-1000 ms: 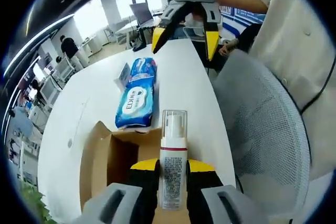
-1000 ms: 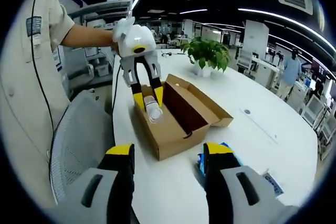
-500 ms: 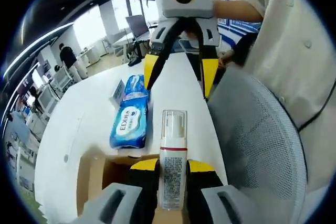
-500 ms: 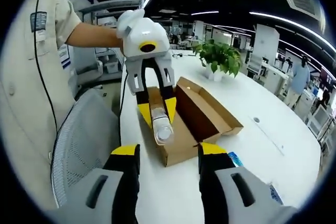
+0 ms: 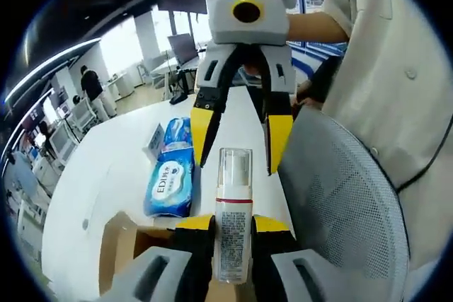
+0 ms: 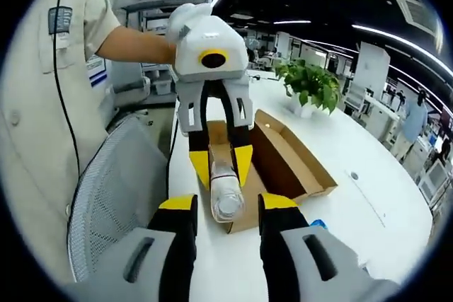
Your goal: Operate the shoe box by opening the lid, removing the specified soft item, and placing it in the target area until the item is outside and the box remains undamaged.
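My left gripper [image 5: 233, 228] has its fingers clamped on a pump bottle [image 5: 233, 224], which stands upright between the yellow pads with its clear cap uppermost. My right gripper [image 5: 241, 150] hangs just beyond it, fingers spread wide to either side of the cap and holding nothing.

From the right gripper view I see what the other angle hides: the left gripper [image 6: 221, 166] holds the bottle [image 6: 225, 192] above the near end of the open shoe box [image 6: 283, 167], the bottle's end pointing at me. My own right gripper [image 6: 225, 210] shows its two yellow tips apart on either side of that end; I cannot tell whether they touch it.

The left gripper view alone gives me a blue wipes pack [image 5: 170, 182] lying flat just past the box's cardboard corner [image 5: 117, 235], with a second blue pack [image 5: 177, 132] behind it.

The worktop [image 5: 106, 167] is white. A grey mesh chair [image 5: 340, 210] sits at its edge. A potted plant [image 6: 311, 86] stands on the far side. Around is an open office with strip lights and desks.
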### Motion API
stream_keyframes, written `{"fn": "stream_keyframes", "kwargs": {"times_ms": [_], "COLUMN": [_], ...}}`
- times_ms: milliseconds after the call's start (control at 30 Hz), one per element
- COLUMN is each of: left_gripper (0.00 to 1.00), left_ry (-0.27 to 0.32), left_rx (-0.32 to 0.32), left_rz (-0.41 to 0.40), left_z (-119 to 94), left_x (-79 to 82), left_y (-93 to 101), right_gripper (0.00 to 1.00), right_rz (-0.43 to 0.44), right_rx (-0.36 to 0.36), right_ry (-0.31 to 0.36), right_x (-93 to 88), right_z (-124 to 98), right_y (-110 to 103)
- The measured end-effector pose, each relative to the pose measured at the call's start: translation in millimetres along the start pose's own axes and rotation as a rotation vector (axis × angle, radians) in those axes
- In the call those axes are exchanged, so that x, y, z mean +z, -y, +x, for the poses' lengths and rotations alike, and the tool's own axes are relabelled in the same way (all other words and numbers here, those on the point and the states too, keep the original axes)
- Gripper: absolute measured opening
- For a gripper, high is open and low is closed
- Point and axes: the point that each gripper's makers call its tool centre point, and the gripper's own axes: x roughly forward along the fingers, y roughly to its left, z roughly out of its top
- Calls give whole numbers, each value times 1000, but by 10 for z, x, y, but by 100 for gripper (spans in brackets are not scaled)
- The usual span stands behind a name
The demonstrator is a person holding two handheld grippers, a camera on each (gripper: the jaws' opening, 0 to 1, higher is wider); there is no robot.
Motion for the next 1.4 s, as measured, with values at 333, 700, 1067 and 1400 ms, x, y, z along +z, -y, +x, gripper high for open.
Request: {"fn": "stream_keyframes", "kwargs": {"times_ms": [333, 700, 1067, 1400], "left_gripper": [19, 19, 20, 24], "left_ry": [67, 102, 104, 104], "left_rx": [-22, -44, -25, 34], "left_rz": [-16, -14, -6, -13], "left_z": [-8, 39, 75, 44], "left_x": [87, 81, 82, 105], "left_y": [53, 84, 70, -57], "right_gripper": [19, 17, 16, 16], "right_rz": [-37, -45, -33, -60], "right_rx": [25, 48, 85, 104], "right_ry": [6, -27, -105, -134], "right_x": [26, 25, 26, 87], "right_z": [19, 12, 18, -5], "right_y": [-50, -86, -54, 59]}}
